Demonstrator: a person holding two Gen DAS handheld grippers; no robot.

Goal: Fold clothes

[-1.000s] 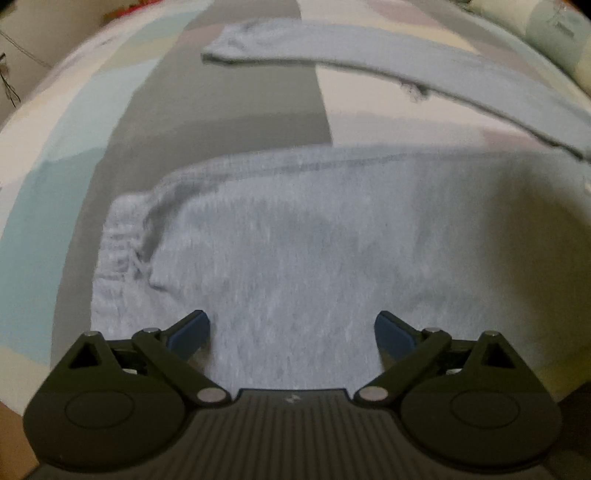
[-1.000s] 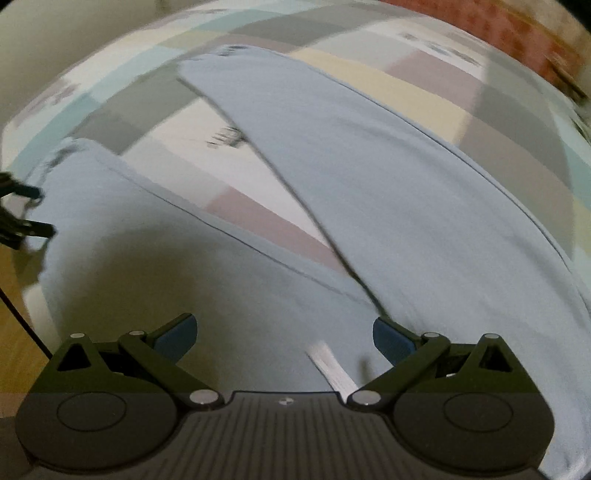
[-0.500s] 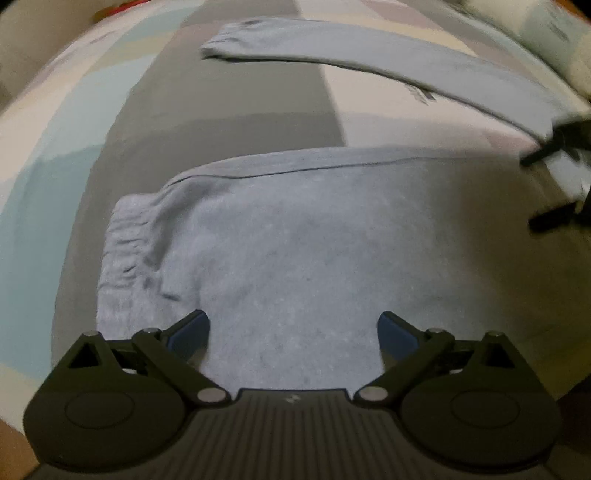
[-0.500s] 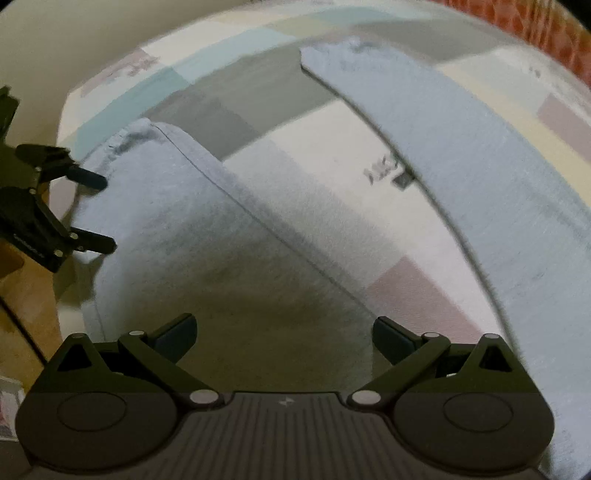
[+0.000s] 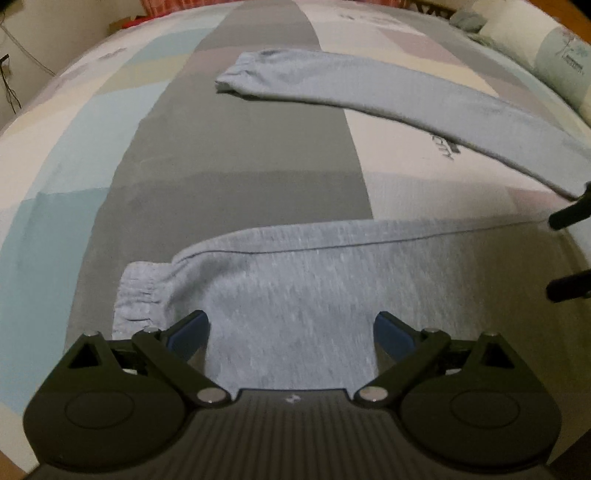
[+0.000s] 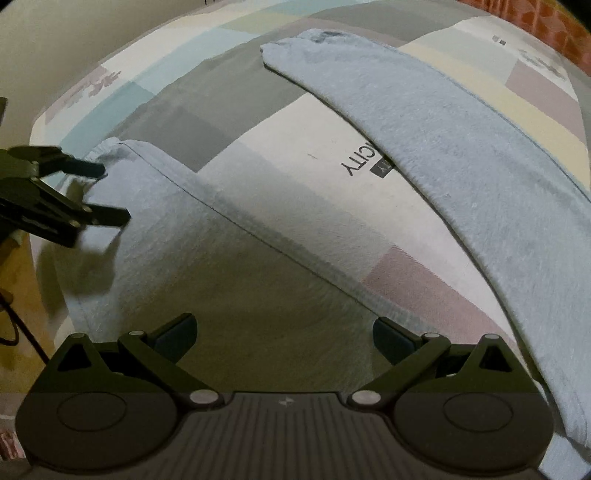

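Observation:
Grey sweatpants lie spread on a patchwork bed sheet (image 5: 240, 166), the two legs apart. The near leg (image 5: 314, 280) ends in a gathered cuff (image 5: 138, 295) on the left. The far leg (image 5: 369, 96) runs across the back. My left gripper (image 5: 290, 328) is open just above the near leg, beside the cuff, holding nothing. My right gripper (image 6: 284, 328) is open over the same near leg (image 6: 184, 240), further along it, also holding nothing. The far leg (image 6: 443, 147) passes to its right. Each gripper shows in the other's view: right fingers (image 5: 569, 218), left gripper (image 6: 96, 192).
A pale pillow (image 5: 546, 48) lies at the bed's far right. The bed edge and wooden floor (image 6: 14, 266) are at the left of the right wrist view, with a dark cable. A wall (image 5: 22, 33) stands beyond the bed's left side.
My right gripper has swung left from the far leg to the near leg, bringing the left gripper into its view. The left gripper has pulled back slightly from the cuff. Both stay open.

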